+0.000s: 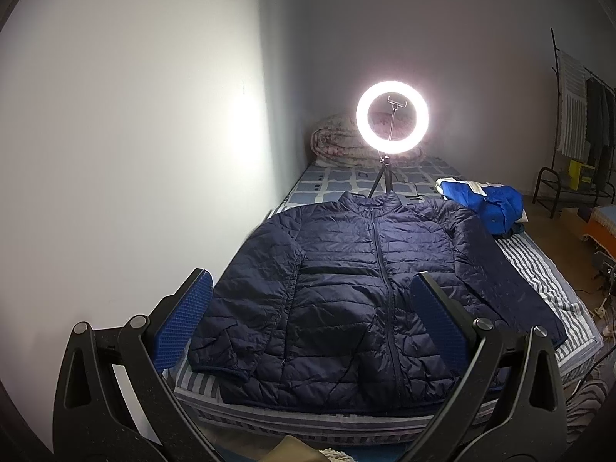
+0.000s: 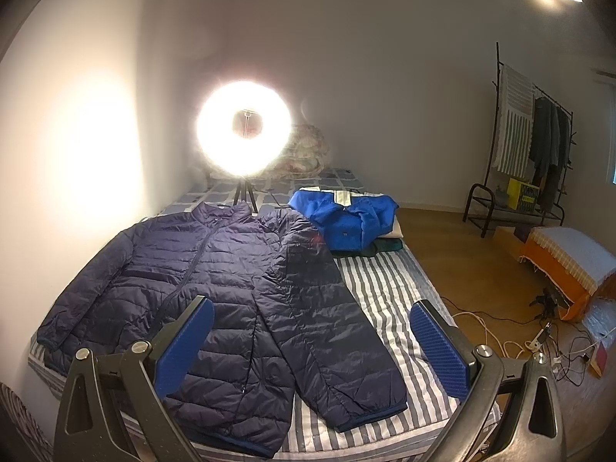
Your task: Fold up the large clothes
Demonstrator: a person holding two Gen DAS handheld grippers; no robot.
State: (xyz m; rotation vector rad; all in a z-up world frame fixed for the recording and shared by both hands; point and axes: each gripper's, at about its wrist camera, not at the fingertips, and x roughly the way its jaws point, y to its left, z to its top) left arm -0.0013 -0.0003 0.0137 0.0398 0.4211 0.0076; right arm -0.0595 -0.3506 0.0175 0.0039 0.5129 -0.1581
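A navy quilted puffer jacket lies flat, front up and zipped, on the striped bed, collar at the far end, both sleeves spread out. It also shows in the right wrist view, its right sleeve reaching toward the bed's near edge. My left gripper is open and empty, held above the jacket's hem. My right gripper is open and empty, above the right sleeve and the striped bed.
A lit ring light on a tripod stands on the bed behind the collar. A blue garment pile lies at the bed's far right. A rolled quilt is at the head. A clothes rack, an orange stool and floor cables are to the right.
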